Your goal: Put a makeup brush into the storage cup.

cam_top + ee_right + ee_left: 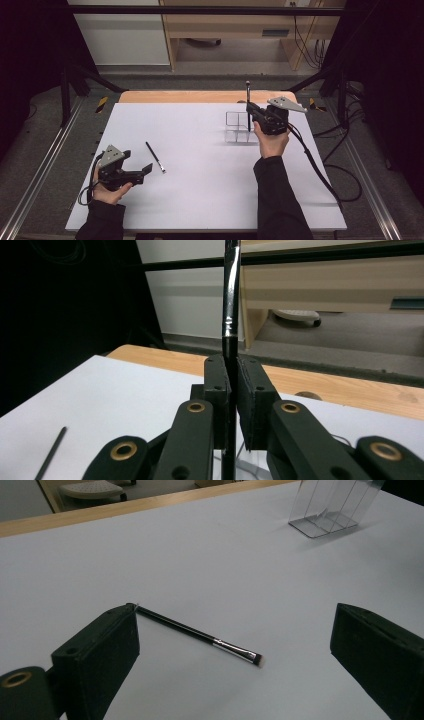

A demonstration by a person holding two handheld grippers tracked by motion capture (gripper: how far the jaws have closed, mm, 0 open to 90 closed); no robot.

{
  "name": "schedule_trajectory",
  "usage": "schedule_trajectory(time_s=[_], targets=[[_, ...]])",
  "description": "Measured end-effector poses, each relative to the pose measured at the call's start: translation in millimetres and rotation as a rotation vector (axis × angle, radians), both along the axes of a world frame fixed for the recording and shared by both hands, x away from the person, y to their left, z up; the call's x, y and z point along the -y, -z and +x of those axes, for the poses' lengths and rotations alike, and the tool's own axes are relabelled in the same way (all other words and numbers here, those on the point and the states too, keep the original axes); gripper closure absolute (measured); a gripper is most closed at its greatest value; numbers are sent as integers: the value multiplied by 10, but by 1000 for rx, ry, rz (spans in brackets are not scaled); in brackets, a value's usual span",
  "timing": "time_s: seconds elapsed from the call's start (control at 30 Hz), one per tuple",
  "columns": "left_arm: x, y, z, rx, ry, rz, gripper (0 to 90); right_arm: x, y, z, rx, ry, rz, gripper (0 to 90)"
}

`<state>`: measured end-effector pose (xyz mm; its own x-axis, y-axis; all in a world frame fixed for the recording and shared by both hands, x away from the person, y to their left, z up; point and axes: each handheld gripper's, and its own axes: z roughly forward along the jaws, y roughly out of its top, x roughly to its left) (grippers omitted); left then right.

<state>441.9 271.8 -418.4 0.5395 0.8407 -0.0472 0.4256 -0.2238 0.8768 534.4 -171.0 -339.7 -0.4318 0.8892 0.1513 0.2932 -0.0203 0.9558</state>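
A thin black makeup brush [155, 157] [198, 634] with a silver ferrule lies flat on the white table cover, its pale tip toward the person. My left gripper [148, 169] [235, 650] rests on the table just left of it, jaws wide open, the brush lying beyond and between them. My right gripper [249, 108] [233, 385] is shut on a second brush [248, 102] [230, 300], held upright with its top above the jaws. It hangs over the clear divided holder [238, 127] [332, 505] at the back right.
The white cover [200, 190] spans the wooden table [200, 96]. A black cable [320, 175] trails from the right gripper across the table's right side. Dark frame rails [40, 165] run along both sides, and a wooden desk stands beyond the table.
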Motion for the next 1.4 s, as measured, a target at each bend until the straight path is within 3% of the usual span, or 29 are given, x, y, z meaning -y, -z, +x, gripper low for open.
schedule_trajectory(time_s=[0.43, 0.7, 0.83, 1.4], targets=[[1, 1, 2, 0, 2, 0, 46, 38, -10, 153, 15, 54, 26, 844], [-4, -2, 0, 1, 2, -3, 46, -5, 36, 271, 17, 83, 4, 843], [-10, -2, 2, 2, 2, -6, 46, -10, 32, 318, 21, 86, 29, 844], [-16, -6, -1, 2, 3, -10, 46, -57, 160, 519, 12, 90, 19, 844]])
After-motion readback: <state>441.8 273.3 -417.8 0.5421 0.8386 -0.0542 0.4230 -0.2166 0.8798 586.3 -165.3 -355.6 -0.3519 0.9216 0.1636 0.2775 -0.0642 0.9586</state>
